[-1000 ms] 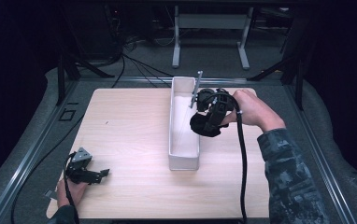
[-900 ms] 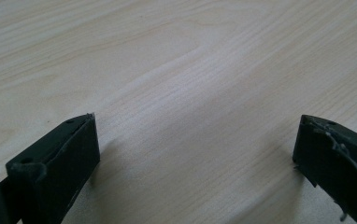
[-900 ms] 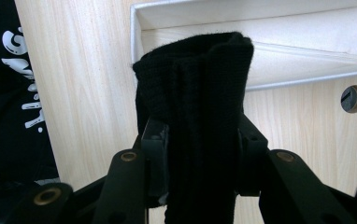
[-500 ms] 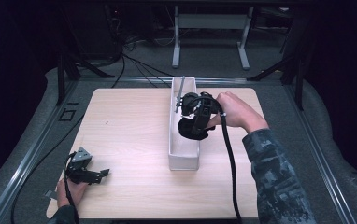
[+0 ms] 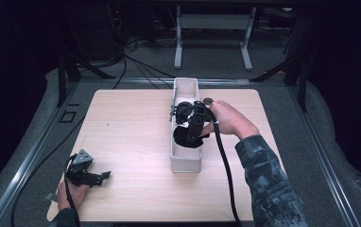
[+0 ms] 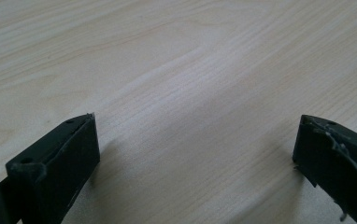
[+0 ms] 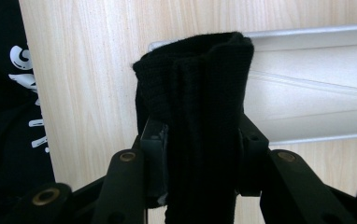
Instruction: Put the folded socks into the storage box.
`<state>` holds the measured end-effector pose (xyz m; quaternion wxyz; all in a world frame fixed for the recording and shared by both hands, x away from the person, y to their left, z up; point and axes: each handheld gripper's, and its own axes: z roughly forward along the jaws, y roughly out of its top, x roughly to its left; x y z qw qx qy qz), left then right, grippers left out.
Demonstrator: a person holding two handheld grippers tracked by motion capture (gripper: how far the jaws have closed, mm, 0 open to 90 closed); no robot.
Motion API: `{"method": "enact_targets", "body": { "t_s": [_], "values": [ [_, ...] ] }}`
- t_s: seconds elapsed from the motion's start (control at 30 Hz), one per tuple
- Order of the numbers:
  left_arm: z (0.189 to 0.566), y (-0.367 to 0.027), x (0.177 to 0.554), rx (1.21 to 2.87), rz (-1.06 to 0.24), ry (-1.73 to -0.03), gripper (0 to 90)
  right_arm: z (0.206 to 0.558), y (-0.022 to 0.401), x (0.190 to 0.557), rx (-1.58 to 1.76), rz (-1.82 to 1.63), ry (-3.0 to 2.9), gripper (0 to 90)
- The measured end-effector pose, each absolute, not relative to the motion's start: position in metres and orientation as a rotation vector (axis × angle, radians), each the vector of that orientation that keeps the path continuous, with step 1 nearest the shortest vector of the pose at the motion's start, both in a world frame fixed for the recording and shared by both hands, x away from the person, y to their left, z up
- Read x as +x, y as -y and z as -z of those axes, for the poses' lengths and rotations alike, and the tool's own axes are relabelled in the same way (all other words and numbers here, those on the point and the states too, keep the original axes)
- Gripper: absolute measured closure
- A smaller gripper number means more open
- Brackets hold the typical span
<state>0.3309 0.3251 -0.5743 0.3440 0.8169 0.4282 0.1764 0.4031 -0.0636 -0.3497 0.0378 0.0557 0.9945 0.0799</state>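
A black knitted cloth (image 5: pixel 186 138) hangs bunched from my right gripper (image 5: pixel 188 131), whose jaws are shut on it just above the long white box (image 5: pixel 185 165) in the middle of the table. In the right gripper view the cloth (image 7: pixel 200 88) stands squeezed between the pads of that gripper (image 7: pixel 200 156), with the box's pale inside (image 7: pixel 317 74) behind it. My left gripper (image 5: pixel 102 177) rests at the table's near left corner. Its jaws are open over bare wood, seen wide apart in the left gripper view (image 6: pixel 195 154).
The wooden table (image 5: pixel 122 132) has open room left of the box. A small dark round thing (image 5: pixel 208 100) lies by the box's far right side. The right gripper's cable (image 5: pixel 225 170) trails toward the near edge. Metal stand legs (image 5: pixel 211 38) are on the floor behind.
The right hand has carried the black cloth leftward and down, from beside the box's far right end to over the box. The left gripper has stayed put.
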Motion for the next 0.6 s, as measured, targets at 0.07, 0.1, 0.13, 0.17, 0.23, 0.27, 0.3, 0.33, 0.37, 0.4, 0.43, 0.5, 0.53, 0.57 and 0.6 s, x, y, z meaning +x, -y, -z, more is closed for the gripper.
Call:
{"method": "enact_targets", "body": {
  "t_s": [0.07, 0.1, 0.13, 0.17, 0.23, 0.27, 0.3, 0.33, 0.37, 0.4, 0.43, 0.5, 0.53, 0.57, 0.6],
  "values": [
    [0.574, -0.325, 0.331, 2.122, -0.459, -1.113, 0.4, 0.354, 0.063, 0.404, 0.165, -0.25, -3.047, 62.9],
    [0.574, -0.325, 0.331, 2.122, -0.459, -1.113, 0.4, 0.357, 0.063, 0.404, 0.174, -0.263, -3.048, 62.9],
    [0.574, -0.325, 0.331, 2.122, -0.459, -1.112, 0.4, 0.359, 0.062, 0.404, 0.171, -0.261, -3.053, 62.8],
    [0.574, -0.325, 0.331, 2.124, -0.461, -1.111, 0.4, 0.362, 0.062, 0.404, 0.174, -0.256, -3.052, 62.8],
    [0.574, -0.325, 0.331, 2.124, -0.46, -1.112, 0.4, 0.367, 0.061, 0.405, 0.177, -0.248, -3.055, 62.6],
    [0.574, -0.325, 0.331, 2.124, -0.46, -1.112, 0.4, 0.37, 0.061, 0.406, 0.18, -0.245, -3.056, 62.6],
    [0.574, -0.325, 0.331, 2.124, -0.46, -1.112, 0.4, 0.372, 0.061, 0.407, 0.183, -0.246, -3.057, 62.6],
    [0.574, -0.325, 0.331, 2.124, -0.46, -1.112, 0.4, 0.374, 0.06, 0.407, 0.185, -0.245, -3.059, 62.5],
    [0.574, -0.325, 0.331, 2.124, -0.46, -1.112, 0.4, 0.376, 0.06, 0.408, 0.19, -0.246, -3.059, 62.5],
    [0.574, -0.325, 0.331, 2.124, -0.46, -1.112, 0.4, 0.378, 0.06, 0.408, 0.189, -0.248, -3.059, 62.5],
    [0.574, -0.325, 0.331, 2.123, -0.461, -1.112, 0.4, 0.38, 0.059, 0.409, 0.188, -0.243, -3.061, 62.4],
    [0.574, -0.325, 0.331, 2.123, -0.461, -1.111, 0.4, 0.384, 0.059, 0.409, 0.191, -0.239, -3.063, 62.4],
    [0.574, -0.325, 0.331, 2.123, -0.461, -1.111, 0.4, 0.386, 0.058, 0.409, 0.195, -0.229, -3.062, 62.3],
    [0.574, -0.325, 0.331, 2.123, -0.46, -1.111, 0.4, 0.387, 0.058, 0.409, 0.197, -0.225, -3.059, 62.3],
    [0.574, -0.325, 0.331, 2.123, -0.46, -1.111, 0.4, 0.389, 0.058, 0.409, 0.199, -0.231, -3.063, 62.2]
  ]
}}
